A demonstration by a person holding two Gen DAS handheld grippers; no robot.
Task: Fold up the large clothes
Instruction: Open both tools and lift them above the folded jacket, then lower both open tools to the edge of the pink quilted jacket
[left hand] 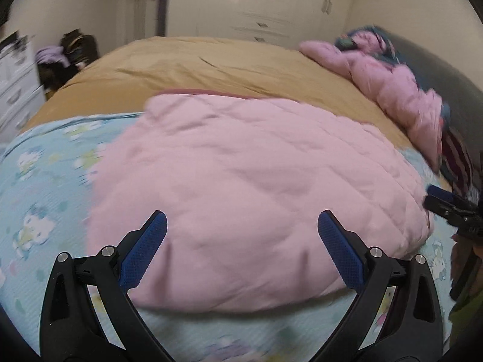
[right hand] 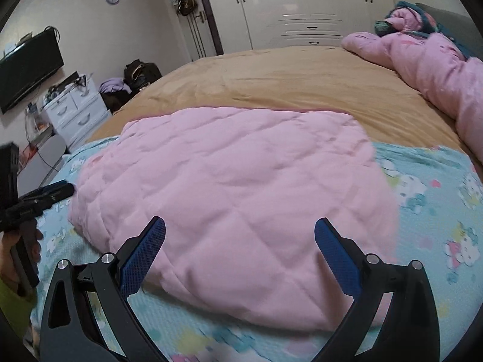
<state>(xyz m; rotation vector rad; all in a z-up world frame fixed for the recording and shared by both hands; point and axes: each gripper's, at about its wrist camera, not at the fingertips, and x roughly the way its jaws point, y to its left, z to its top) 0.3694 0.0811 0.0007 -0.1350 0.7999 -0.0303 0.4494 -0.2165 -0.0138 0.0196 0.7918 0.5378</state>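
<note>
A folded pink quilted garment (left hand: 241,187) (right hand: 229,187) lies flat on the light blue cartoon-print sheet (left hand: 39,187) (right hand: 431,199) of the bed. My left gripper (left hand: 241,226) hovers open over its near edge, blue pads wide apart with nothing between them. My right gripper (right hand: 240,230) is open too, just above the garment's near right part, holding nothing. In the left wrist view the right gripper (left hand: 437,199) shows at the garment's right edge; in the right wrist view the left gripper (right hand: 57,191) sits at its left edge, held by a hand (right hand: 18,250).
A tan bedspread (right hand: 302,81) covers the far half of the bed. A rumpled pink duvet (right hand: 437,69) and teal pillow lie at the far right. White drawers (right hand: 75,114), a wall television (right hand: 27,63), dark bags (right hand: 139,72) and white wardrobes (right hand: 302,6) stand beyond.
</note>
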